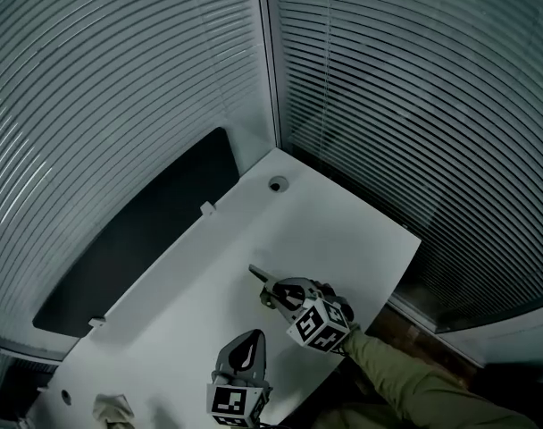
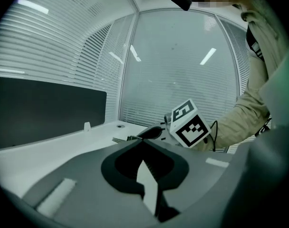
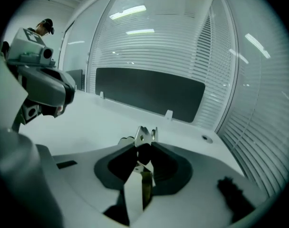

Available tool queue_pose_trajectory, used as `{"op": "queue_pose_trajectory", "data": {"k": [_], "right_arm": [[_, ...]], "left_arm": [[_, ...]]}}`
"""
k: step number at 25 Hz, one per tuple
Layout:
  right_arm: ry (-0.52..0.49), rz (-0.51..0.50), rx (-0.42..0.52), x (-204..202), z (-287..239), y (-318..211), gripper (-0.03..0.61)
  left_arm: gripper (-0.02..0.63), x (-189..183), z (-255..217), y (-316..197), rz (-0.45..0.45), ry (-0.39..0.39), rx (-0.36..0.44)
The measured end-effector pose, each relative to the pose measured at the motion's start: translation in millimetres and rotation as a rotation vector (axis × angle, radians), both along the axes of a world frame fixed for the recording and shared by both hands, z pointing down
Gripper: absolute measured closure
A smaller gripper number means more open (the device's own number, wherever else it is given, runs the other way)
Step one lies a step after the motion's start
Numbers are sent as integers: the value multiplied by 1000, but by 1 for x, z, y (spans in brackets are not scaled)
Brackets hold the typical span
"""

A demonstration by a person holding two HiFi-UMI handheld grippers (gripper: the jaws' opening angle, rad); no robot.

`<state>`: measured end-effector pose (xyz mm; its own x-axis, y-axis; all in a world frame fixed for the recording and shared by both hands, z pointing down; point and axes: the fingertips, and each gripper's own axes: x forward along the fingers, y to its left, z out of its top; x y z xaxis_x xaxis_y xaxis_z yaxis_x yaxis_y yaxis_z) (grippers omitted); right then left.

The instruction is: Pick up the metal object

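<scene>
The metal object (image 1: 257,274) is a slim flat tool lying low over the white table (image 1: 254,231), its end poking out toward the far left. My right gripper (image 1: 271,288) is shut on it. In the right gripper view the notched metal tip (image 3: 145,135) stands out past the closed jaw tips of the right gripper (image 3: 143,147). My left gripper (image 1: 252,336) is nearer me, its jaws together with nothing between them. From the left gripper view the left gripper (image 2: 140,142) faces the right gripper's marker cube (image 2: 189,123) and the metal object (image 2: 120,139).
A dark panel (image 1: 137,239) runs along the table's left side, with small white clips (image 1: 207,208) at its edge. A round cable hole (image 1: 277,184) sits near the far corner. Blinds cover the windows behind. The table's right edge (image 1: 405,271) drops off. A crumpled pale thing (image 1: 113,409) lies near left.
</scene>
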<state>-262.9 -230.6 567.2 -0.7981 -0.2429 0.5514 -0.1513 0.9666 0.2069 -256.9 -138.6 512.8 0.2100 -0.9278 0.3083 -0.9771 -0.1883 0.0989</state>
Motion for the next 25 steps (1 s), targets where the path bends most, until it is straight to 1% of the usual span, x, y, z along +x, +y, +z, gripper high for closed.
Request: {"op": "queue_pose_trajectory", "data": {"k": [2,4,6,8,12,15,17,20,21,22,23,24,25], "right_arm": [[-73,-5,-24,3,-22,9,486],[-171,13,-97,12,-43,19,486],[-257,49,-152,29,-62,30,486],[-316,71,-165,48,-79,44,486],[-404,74,-133,80,-113,75,486],[-479,50,-111,100,-142,98,486],[-521,24,-95,113,-161,114,486],[-584,-22,-56,134,-187,137,486],[-598,-37,-47,142,-194,144,486],[-608,-49,-45,151,-201,151,486],[-618,-57,-50,162,-206,158,486],[-630,-62,-54,173,-212,163,486],[-642,-65,-54,184,-216,169,486]], "left_arm": [[606,2,-10,8,-5,2,3],[606,5,-25,17,-18,15,5],[606,9,-38,29,-16,8,30],[606,14,-49,43,-7,-5,62],[606,30,-64,73,9,-33,101],[606,49,-77,92,17,-53,125],[606,62,-83,106,2,-35,119],[606,79,-87,125,-61,28,83],[606,85,-90,131,-78,39,76],[606,93,-93,137,-85,35,80],[606,103,-99,142,-77,6,99],[606,115,-109,147,-48,-56,140],[606,132,-122,152,10,-162,210]]}}
